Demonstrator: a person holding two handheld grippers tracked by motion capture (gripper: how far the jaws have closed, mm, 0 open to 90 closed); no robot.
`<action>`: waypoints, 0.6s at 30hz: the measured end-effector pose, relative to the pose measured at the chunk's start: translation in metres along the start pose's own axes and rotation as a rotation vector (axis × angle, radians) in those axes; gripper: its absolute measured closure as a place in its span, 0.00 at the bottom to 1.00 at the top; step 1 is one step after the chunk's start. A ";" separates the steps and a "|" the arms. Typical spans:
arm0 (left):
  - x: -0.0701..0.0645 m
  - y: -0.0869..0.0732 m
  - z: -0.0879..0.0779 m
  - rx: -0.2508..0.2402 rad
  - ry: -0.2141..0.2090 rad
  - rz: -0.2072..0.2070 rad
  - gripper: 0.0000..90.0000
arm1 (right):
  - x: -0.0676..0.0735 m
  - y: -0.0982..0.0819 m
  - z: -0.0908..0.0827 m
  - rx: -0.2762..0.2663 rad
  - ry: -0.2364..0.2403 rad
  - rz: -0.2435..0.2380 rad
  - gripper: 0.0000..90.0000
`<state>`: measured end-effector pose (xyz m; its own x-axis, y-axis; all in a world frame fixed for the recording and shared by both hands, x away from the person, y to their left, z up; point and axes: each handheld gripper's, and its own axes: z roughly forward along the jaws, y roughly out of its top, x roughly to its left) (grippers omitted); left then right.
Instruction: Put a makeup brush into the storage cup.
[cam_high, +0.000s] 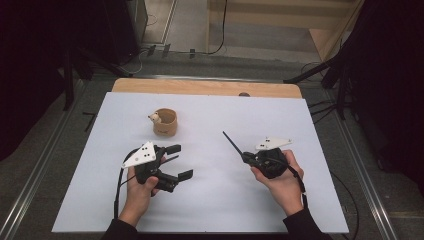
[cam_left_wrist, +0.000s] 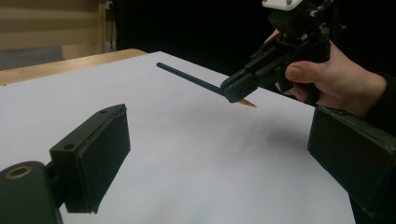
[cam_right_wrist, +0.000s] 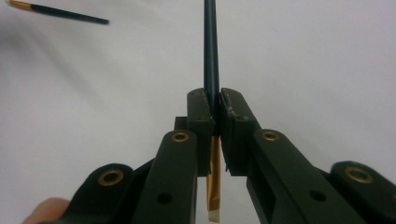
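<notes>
Right gripper (cam_high: 246, 156) clamped tight on a dark blue paintbrush (cam_high: 232, 143), handle slanting up and away above the white table sheet (cam_high: 225, 200), gold ferrule behind the pads. Left gripper (cam_high: 177, 161) spread wide, holding nothing. Second paintbrush (cam_right_wrist: 56, 13) lying farther off. Wooden cup (cam_high: 165, 122) well apart. No legible writing anywhere.
</notes>
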<state>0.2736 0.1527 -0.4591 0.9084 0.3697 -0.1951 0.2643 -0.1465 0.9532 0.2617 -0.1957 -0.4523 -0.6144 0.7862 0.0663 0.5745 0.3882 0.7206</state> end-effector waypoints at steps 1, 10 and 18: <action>-0.001 0.000 0.002 0.003 -0.006 -0.004 0.08 | 0.000 0.000 0.000 0.000 0.000 0.000 0.94; -0.002 0.000 0.011 0.010 0.001 -0.059 0.16 | 0.017 0.005 0.001 -0.035 0.055 -0.032 0.94; -0.004 0.003 0.017 0.007 -0.004 -0.113 0.18 | 0.033 0.009 0.000 -0.087 0.111 -0.069 0.94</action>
<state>0.2764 0.1352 -0.4594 0.8739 0.3805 -0.3024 0.3676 -0.1105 0.9234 0.2467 -0.1662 -0.4435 -0.7095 0.6993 0.0869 0.4827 0.3924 0.7830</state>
